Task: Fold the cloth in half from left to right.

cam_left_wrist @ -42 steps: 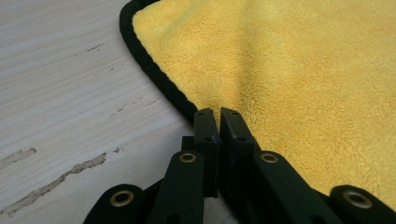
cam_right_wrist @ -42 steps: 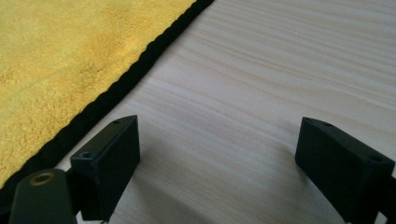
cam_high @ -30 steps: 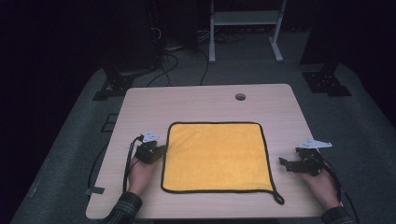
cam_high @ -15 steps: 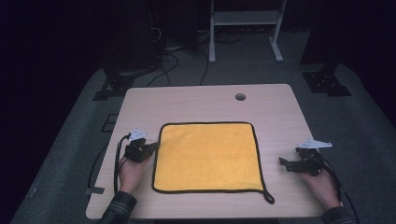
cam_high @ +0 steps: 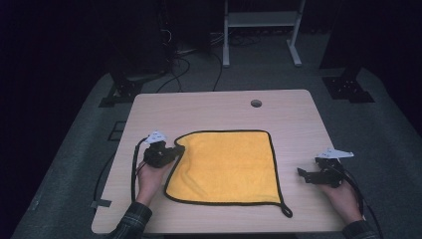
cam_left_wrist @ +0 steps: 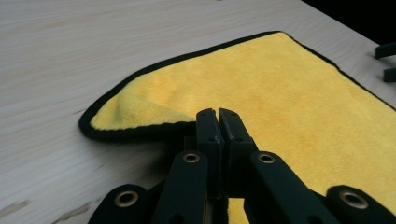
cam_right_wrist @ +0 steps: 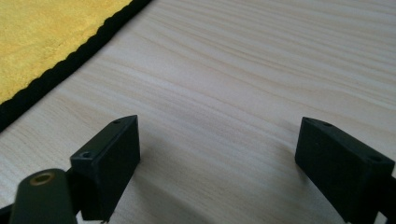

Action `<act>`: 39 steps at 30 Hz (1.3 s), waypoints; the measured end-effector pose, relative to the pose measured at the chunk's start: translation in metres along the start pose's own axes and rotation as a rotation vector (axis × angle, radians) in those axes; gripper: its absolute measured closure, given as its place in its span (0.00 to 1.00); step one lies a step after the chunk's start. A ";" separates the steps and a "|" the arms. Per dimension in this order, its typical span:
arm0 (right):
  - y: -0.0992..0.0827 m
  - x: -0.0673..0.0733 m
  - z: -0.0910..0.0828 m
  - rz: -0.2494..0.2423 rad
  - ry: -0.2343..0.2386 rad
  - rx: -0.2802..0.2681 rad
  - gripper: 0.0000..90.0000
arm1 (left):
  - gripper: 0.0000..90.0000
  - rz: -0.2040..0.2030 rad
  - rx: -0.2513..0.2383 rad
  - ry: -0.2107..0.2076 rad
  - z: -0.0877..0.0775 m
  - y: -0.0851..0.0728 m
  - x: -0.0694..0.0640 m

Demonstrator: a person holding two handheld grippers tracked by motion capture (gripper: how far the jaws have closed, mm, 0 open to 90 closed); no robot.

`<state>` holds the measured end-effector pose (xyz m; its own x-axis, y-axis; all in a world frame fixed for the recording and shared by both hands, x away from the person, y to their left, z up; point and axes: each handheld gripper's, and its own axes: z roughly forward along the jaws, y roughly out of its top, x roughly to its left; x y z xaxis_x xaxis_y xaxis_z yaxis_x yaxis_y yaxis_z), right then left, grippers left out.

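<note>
A yellow cloth (cam_high: 226, 167) with a black hem lies spread in the middle of the wooden table (cam_high: 214, 107). My left gripper (cam_high: 177, 150) is at its left edge, shut on the hem and holding that edge a little off the table. In the left gripper view the jaws (cam_left_wrist: 218, 115) are pressed together on the cloth (cam_left_wrist: 280, 84), whose far left corner curls up. My right gripper (cam_high: 304, 175) rests on bare wood to the right of the cloth, open. Its view shows the jaws (cam_right_wrist: 219, 149) wide apart over the wood, with the cloth's hem (cam_right_wrist: 46, 32) at the upper left.
A small round hole (cam_high: 256, 103) sits near the table's far edge. A black hanging loop (cam_high: 287, 211) trails from the cloth's near right corner. Cables run off both grippers. Behind the table, on the dark floor, stand a white frame (cam_high: 261, 20) and more cables.
The left gripper first dragged the cloth leftward, then rose and shifted right, lifting the cloth's left edge so the far left corner buckles. The right gripper has stayed put.
</note>
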<state>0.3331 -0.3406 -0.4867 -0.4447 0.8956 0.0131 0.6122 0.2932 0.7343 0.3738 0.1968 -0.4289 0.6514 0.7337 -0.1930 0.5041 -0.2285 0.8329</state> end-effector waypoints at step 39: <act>0.000 0.000 0.000 0.000 0.000 0.000 0.14 | 0.98 0.088 0.023 -0.279 0.101 0.047 -0.083</act>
<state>0.3330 -0.3406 -0.4867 -0.4447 0.8956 0.0133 0.6125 0.2932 0.7341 0.4009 0.0607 -0.4262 0.8222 0.5073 -0.2583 0.4496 -0.3004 0.8412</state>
